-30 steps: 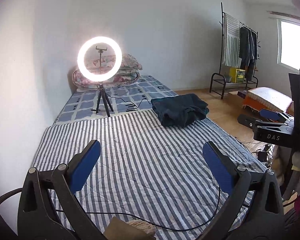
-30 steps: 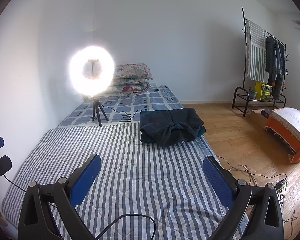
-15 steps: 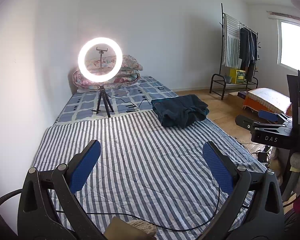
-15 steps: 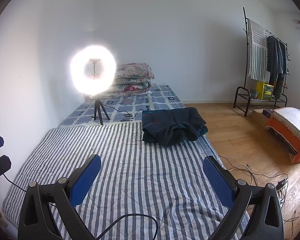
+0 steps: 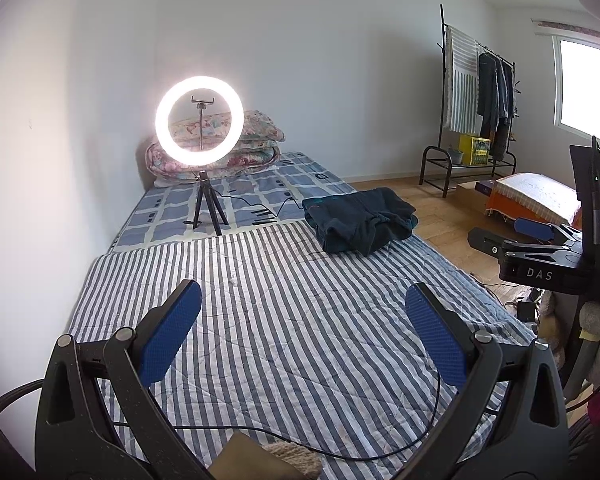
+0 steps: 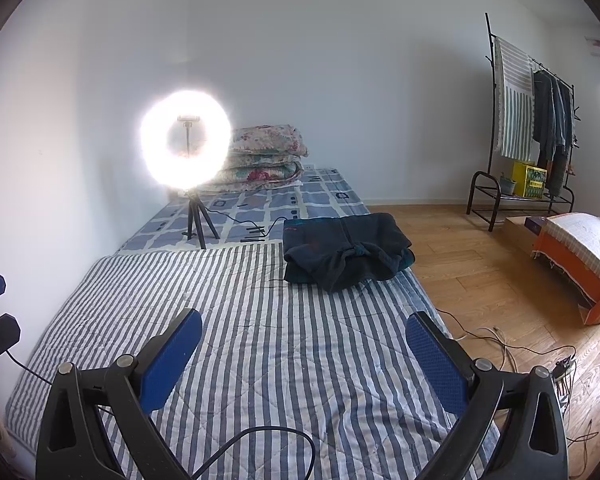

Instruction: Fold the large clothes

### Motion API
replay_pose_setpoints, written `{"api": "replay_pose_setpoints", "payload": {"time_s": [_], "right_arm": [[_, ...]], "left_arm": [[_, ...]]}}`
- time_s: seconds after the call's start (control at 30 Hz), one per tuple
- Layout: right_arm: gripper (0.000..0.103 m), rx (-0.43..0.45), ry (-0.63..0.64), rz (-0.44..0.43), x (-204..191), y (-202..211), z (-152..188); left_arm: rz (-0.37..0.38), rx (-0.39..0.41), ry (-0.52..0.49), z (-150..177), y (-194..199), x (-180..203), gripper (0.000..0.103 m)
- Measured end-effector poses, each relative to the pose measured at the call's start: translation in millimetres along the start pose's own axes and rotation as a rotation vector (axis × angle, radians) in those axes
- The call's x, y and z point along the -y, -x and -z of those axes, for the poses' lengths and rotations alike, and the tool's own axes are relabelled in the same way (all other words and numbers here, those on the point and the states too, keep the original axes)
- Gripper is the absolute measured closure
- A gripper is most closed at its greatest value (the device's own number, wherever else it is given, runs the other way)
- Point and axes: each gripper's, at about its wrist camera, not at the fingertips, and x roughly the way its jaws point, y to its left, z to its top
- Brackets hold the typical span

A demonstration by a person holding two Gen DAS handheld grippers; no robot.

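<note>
Both tools are held above the near part of the bed (image 5: 284, 320), over the striped quilt (image 6: 260, 340). The left tool (image 5: 302, 344) is seen released, its blue pads (image 5: 168, 336) spread wide with nothing between them. The right tool (image 6: 302, 350) is likewise released and empty, and its body is caught at the right edge of the left wrist view. The dark clothes (image 6: 346, 254) are found bundled in a heap at the right edge of the bed, where the striped quilt meets the checked sheet (image 5: 256, 192), well apart from both tools. A lit ring light (image 5: 199, 120) on a tripod is set on the checked sheet near the left edge, with folded floral bedding (image 6: 266, 158) stacked behind it at the far end. A clothes rack (image 6: 528, 120) is seen by the far wall.
</note>
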Motion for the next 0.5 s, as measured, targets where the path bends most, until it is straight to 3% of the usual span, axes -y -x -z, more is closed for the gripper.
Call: {"api": "replay_pose_setpoints", "payload": {"time_s": [0.5], "right_arm": [[0.0, -0.005, 0.004, -0.007, 1.6, -2.2, -0.2]], "left_arm": [[-0.021, 0.014, -0.016, -0.9, 0.0, -2.0, 0.0]]}}
